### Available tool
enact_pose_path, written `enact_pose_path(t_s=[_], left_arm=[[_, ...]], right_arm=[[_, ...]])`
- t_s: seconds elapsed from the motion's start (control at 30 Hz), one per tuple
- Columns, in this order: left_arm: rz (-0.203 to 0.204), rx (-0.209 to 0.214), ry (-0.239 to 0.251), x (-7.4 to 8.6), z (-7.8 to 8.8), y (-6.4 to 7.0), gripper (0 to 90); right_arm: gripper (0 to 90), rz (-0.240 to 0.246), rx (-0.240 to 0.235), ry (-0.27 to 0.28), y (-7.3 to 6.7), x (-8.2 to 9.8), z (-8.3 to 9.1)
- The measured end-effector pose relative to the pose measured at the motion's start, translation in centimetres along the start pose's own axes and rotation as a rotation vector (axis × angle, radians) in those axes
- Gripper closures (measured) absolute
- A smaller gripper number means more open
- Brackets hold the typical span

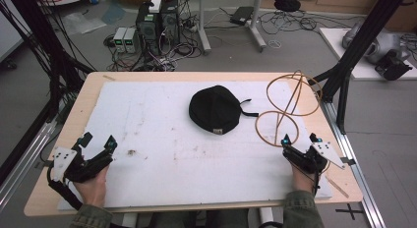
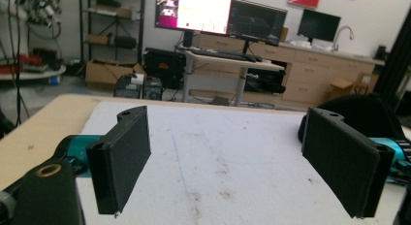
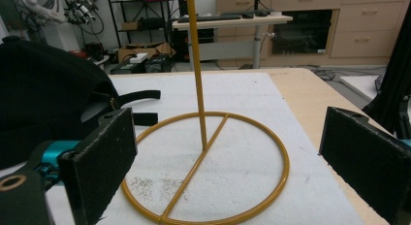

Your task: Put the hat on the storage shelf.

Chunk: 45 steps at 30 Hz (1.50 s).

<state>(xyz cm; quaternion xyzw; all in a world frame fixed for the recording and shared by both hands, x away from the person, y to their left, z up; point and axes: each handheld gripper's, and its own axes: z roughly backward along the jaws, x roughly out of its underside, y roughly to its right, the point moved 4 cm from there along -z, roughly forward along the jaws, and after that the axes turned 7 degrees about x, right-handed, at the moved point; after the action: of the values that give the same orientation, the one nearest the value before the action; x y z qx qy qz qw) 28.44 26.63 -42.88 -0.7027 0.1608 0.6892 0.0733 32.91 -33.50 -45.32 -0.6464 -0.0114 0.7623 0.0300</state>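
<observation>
Both tongs rested at the near edge of the tabletop (image 1: pixel 74 120): left tongs (image 1: pixel 98 142) at about 8 o'clock on the white pad (image 1: pixel 162 139), right tongs (image 1: pixel 300 138) at about 4 o'clock, each with jaws spread wide and nothing between them. Black cap (image 1: pixel 215 110) lay flat near pad centre, toward 1 o'clock, strap trailing to 3 o'clock. Gold wire stand (image 1: pixel 282 115) stood upright just beside the cap at 3 o'clock, base ring directly ahead of the right tongs, top ring above on a thin post. Judged likely work: cap onto stand. Risks noted: light stand probably easy to tip or slide if nudged by the right tongs or by the cap dragged against the post; soft cap likely to sag or fold under a one-sided pinch and slip off the top ring; loose strap prone to snagging on the wire. In the way: base ring between right tongs and cap; left tongs well apart from cap, across bare pad. Beyond the tabletop at 12 o'clock: computer towers (image 1: pixel 157 21) and tangled cables (image 1: pixel 285 21) on the floor, no hindrance.
</observation>
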Motion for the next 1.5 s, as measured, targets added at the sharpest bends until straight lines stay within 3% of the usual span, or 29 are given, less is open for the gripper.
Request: enact_pose_path(t_s=[0.1, 0.2, 0.3, 0.47, 0.63, 0.7, 1.2, 1.37, 1.5], left_arm=[[-0.06, 0.01, -0.037, 0.1, -0.4, 0.7, 16.1], [-0.067, 0.02, -0.04, 0.2, -0.5, 1.1, 15.4], [-0.067, 0.005, -0.051, 0.3, -0.6, 1.0, 15.1], [0.023, -0.044, -0.052, 0.5, -0.3, -0.3, 15.0], [0.078, -0.072, -0.076, 0.8, -0.2, -1.2, 14.2], [0.08, -0.074, -0.077, 0.8, -0.2, -1.3, 14.3], [0.019, -0.074, -0.115, 0.6, -0.6, -1.1, 14.5], [-0.031, -0.062, -0.14, -0.2, -1.3, -0.6, 15.2], [-0.001, -0.031, -0.165, -0.2, -2.0, -0.4, 15.0]], right_arm=[[5.4, 0.002, -0.001, 0.005, 0.0, 0.0, 0.0], [5.4, 0.005, -0.005, 0.005, 0.0, 0.0, 0.1], [5.4, -0.003, -0.002, 0.002, 0.0, 0.0, 0.1], [5.4, 0.006, -0.003, 0.004, 0.0, 0.0, 0.0], [5.4, 0.001, -0.002, 0.002, 0.0, 0.0, 0.1], [5.4, 0.001, -0.002, 0.001, 0.0, 0.0, 0.1], [5.4, -0.003, -0.002, 0.005, -0.1, -0.1, 0.0], [5.4, 0.008, -0.017, -0.004, -0.5, 0.1, -0.2], [5.4, 0.009, -0.02, 0.001, -0.6, 0.1, -0.2]])
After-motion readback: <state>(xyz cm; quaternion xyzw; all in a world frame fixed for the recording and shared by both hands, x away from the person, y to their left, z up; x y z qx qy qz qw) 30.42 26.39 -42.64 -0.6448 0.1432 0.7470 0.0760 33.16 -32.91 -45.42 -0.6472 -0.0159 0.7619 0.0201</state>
